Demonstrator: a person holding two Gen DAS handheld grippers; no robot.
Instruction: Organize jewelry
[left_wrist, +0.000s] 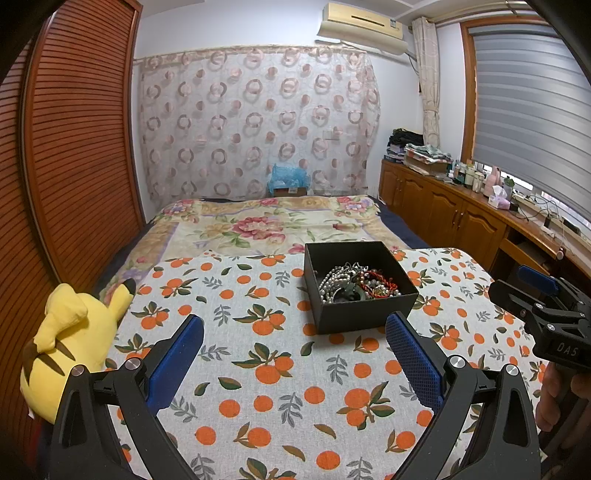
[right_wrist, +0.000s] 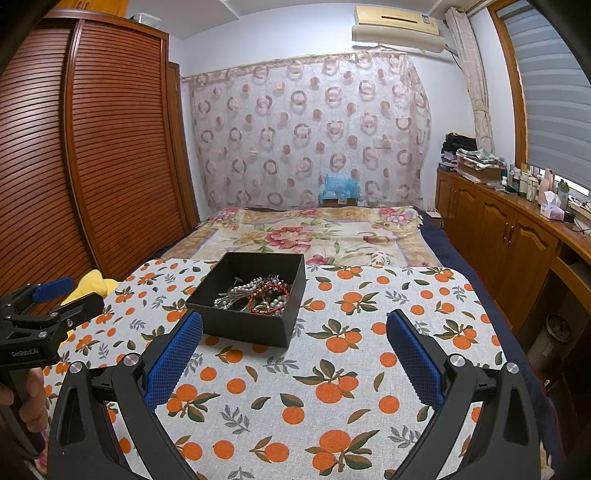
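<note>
An open black box (left_wrist: 364, 312) stands on the orange-print tablecloth (left_wrist: 280, 376). It holds a tangle of jewelry (left_wrist: 356, 282): pearl strands, a red bracelet and dark pieces. The box (right_wrist: 243, 325) and the jewelry (right_wrist: 258, 295) also show in the right wrist view. My left gripper (left_wrist: 295, 328) is open and empty, short of the box and a little to its left. My right gripper (right_wrist: 295, 325) is open and empty, with its left finger (right_wrist: 173, 358) close to the box's near left corner. Each gripper shows at the edge of the other's view.
A yellow plush toy (left_wrist: 70, 343) lies at the table's left edge. Behind the table is a bed with a floral cover (left_wrist: 266, 225). A wooden wardrobe (left_wrist: 66, 147) stands at the left, and a cluttered wooden cabinet (left_wrist: 461, 206) at the right.
</note>
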